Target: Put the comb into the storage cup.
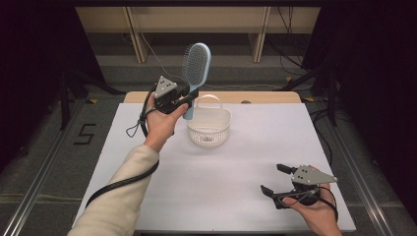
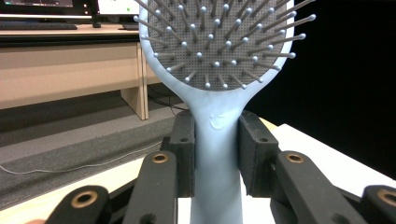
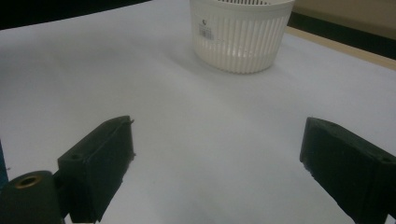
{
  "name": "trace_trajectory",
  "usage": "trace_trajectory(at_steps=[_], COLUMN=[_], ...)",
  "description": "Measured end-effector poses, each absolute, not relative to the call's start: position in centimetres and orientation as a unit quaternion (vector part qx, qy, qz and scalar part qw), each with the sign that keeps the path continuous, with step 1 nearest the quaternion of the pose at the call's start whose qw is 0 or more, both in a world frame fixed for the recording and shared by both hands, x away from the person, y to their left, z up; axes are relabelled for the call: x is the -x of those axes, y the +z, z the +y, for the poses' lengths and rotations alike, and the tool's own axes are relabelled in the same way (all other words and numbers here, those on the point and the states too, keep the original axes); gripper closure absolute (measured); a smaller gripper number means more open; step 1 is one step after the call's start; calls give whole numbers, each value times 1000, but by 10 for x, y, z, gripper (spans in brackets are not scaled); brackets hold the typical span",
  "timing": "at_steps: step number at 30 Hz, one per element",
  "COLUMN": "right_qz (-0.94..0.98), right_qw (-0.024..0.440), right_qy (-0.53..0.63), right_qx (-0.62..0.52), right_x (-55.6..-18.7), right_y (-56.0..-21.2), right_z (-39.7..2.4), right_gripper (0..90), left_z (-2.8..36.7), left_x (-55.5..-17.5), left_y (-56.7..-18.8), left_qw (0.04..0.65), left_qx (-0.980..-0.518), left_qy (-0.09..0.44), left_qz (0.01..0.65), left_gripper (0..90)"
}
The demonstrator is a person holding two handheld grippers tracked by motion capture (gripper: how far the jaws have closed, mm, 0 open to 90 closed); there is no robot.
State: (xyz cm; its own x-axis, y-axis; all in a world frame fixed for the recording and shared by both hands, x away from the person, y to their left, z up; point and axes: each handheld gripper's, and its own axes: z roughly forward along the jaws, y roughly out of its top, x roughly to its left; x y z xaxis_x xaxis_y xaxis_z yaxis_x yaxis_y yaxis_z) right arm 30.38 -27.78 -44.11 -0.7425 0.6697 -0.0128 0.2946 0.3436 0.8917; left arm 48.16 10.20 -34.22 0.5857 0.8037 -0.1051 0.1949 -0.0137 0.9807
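1. Two grippers are in play, one per hand. The left gripper, upper left of centre in the high view, has its jaws clamped on the handle of one pale blue hairbrush.
2. One brush only: it stands upright, its head above the gripper and its bristles facing left in the high view. In the left gripper view the hairbrush rises between the two black jaws, and a small raised smiling-face mark sits on its neck.
3. One right gripper sits at the lower right of the high view, just over the table, its jaws spread wide with nothing between them. The right gripper view shows the same wide gap.
4. One white slatted basket with a hoop handle stands on the white table, just below and right of the brush.
5. One small label shows on the basket wall; its print is too small to read.
6. One dark mark shaped like a "5" lies on the floor at the left.
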Motion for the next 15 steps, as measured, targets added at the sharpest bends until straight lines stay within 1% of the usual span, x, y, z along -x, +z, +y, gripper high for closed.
trace_trajectory(at_steps=[15], right_qz=[796], right_qw=[192], right_qy=[487], right_qx=[-303], right_x=[-304], right_y=[-441], right_z=[-278], right_gripper=[104], left_z=[93], left_x=[-488], left_y=[-346], left_qw=[595], left_qx=[-663], left_qy=[256], left_qz=[375], left_gripper=[695])
